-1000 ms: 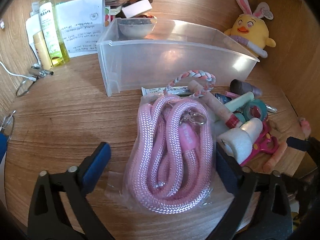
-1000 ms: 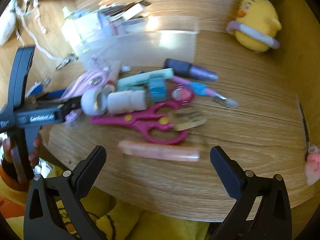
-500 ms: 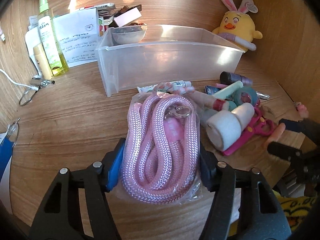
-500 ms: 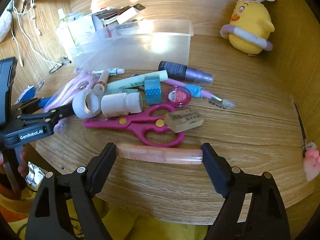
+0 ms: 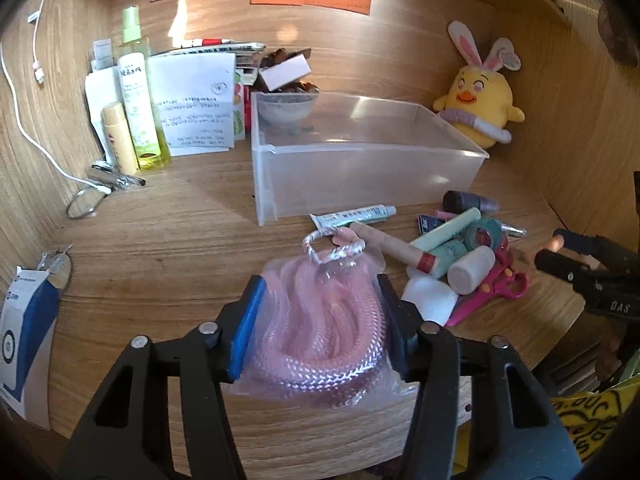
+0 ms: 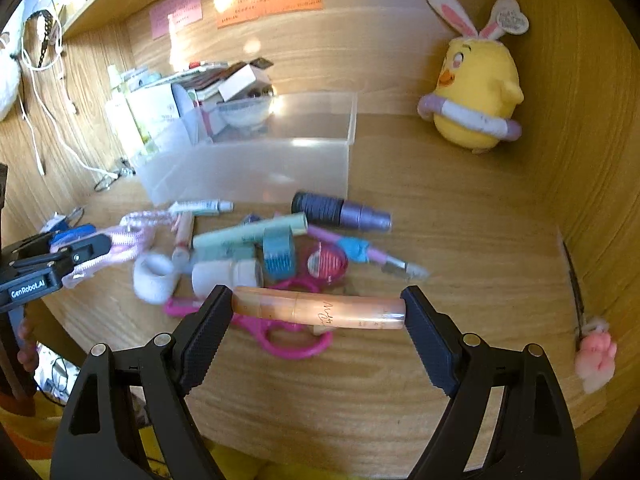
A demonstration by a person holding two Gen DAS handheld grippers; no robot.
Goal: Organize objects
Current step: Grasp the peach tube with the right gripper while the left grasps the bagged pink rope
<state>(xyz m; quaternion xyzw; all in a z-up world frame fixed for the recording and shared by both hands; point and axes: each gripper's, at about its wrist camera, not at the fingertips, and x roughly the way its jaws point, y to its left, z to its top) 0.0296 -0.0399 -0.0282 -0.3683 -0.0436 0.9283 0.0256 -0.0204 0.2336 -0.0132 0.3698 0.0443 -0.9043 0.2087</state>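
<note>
Pink coiled rope in its clear plastic bag (image 5: 320,320) is squeezed by the closing left gripper (image 5: 318,316); right gripper (image 6: 318,312) pinches the peach tube (image 6: 320,312) endwise, both lifted toward the translucent plastic bin (image 5: 360,176)

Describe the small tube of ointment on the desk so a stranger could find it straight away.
Start at the clear plastic bin in the middle of the wooden desk. Just in front of its near wall lies a slim white-and-green tube with a white cap, flat on the wood. Unlike the thicker mint tube in the pile beside it, it lies alone and has a crimped flat tail.
</note>
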